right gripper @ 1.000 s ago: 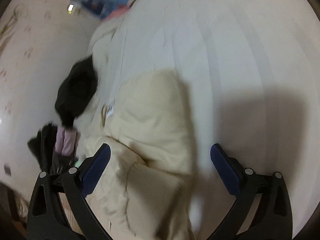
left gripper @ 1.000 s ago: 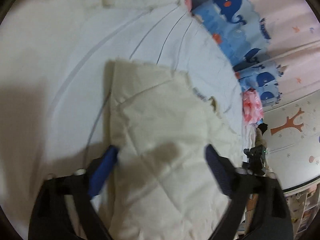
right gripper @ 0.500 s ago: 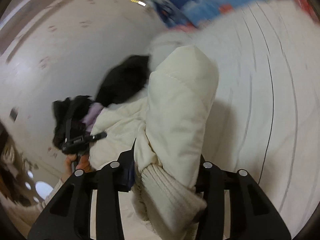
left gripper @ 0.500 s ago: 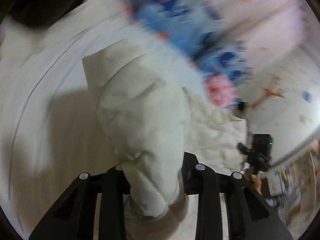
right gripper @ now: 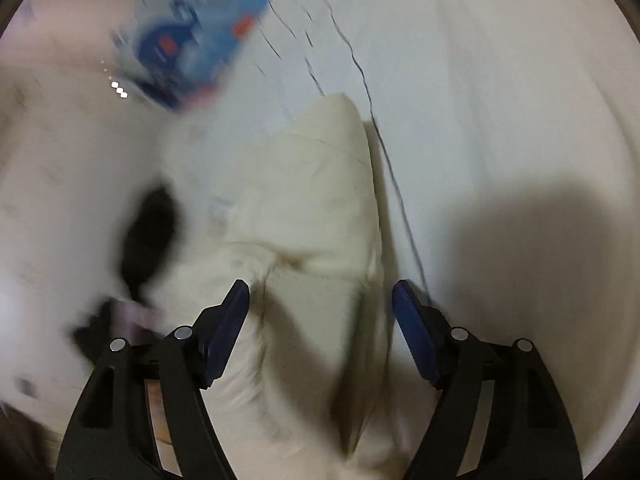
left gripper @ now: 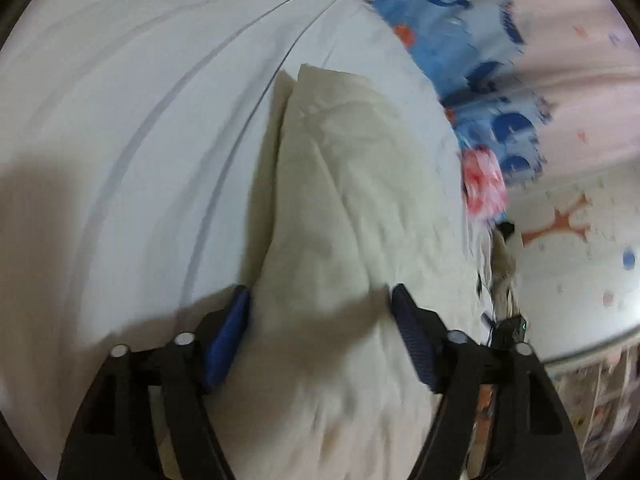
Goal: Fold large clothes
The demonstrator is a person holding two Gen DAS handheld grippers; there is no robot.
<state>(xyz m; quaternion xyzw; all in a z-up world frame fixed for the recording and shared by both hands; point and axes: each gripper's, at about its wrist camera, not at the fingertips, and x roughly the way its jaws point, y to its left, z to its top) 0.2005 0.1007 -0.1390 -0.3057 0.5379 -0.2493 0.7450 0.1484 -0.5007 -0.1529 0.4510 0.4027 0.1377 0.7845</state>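
Observation:
A cream quilted jacket lies on the pale striped bed sheet. In the left wrist view its folded part runs away from me between the blue pads. My left gripper is open, its jaws standing either side of the cloth. In the right wrist view the same jacket lies folded in a long bundle. My right gripper is open above it, with the jaws wide apart and nothing clamped.
A blue whale-print blanket lies at the far edge of the bed, also shown blurred in the right wrist view. A pink item sits beside it. A black garment lies left of the jacket. The wall has cartoon decals.
Half a second ago both grippers were shut on the jacket and held it lifted. Now both have opened and the jacket lies down on the sheet.

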